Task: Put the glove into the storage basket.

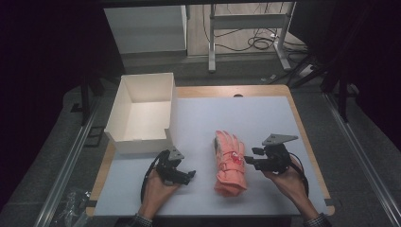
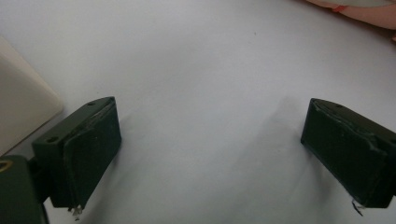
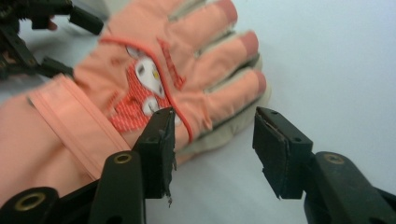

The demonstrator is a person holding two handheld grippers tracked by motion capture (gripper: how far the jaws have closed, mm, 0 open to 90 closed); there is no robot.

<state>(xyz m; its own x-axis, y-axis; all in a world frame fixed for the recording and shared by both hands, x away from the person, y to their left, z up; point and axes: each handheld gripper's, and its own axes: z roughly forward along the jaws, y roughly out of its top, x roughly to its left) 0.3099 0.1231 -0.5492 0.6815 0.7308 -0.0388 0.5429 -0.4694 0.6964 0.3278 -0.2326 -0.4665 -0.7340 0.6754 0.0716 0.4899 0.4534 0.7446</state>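
Flat, padded salmon glove [image 1: 230, 163] on smooth mat, both tongs apart, white cardboard box [image 1: 142, 113] nearby.

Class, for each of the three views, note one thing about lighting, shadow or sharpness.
High view: the white mat is brightly lit while the room around it falls dark. Left gripper view: the left gripper casts soft, faint shadows on the mat. Right gripper view: the right gripper looks sharp, but the orange glove blurs toward its cuff at the left edge.
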